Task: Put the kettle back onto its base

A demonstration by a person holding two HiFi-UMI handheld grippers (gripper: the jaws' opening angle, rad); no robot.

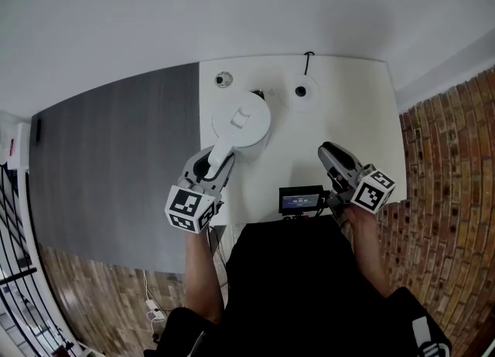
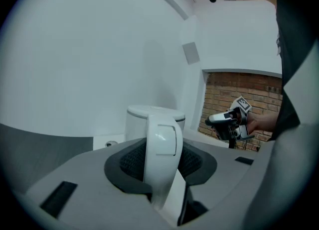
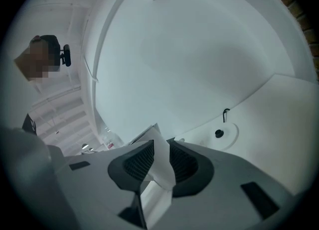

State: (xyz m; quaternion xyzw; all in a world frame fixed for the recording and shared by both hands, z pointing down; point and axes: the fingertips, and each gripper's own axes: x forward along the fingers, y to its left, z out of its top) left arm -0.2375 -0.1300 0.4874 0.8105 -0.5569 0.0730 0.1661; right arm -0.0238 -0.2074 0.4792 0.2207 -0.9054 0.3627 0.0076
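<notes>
A white kettle (image 1: 241,121) stands on the white table (image 1: 352,116), left of the middle, with its handle toward me. My left gripper (image 1: 219,159) is shut on that handle (image 2: 162,142), which fills the gap between the dark pads (image 2: 130,162). The kettle's round white base (image 1: 302,91) lies empty to the right of the kettle, farther back; it also shows in the right gripper view as a disc (image 3: 219,134) with a dark centre pin. My right gripper (image 1: 332,154) hovers over the table's right half, jaws slightly apart, nothing between them (image 3: 160,162).
A black cord (image 1: 308,59) runs from the base to the table's back edge. A small round fitting (image 1: 223,79) sits at the back left corner. A small black device with a lit screen (image 1: 302,199) stands at the front edge. Brick wall (image 1: 456,147) on the right.
</notes>
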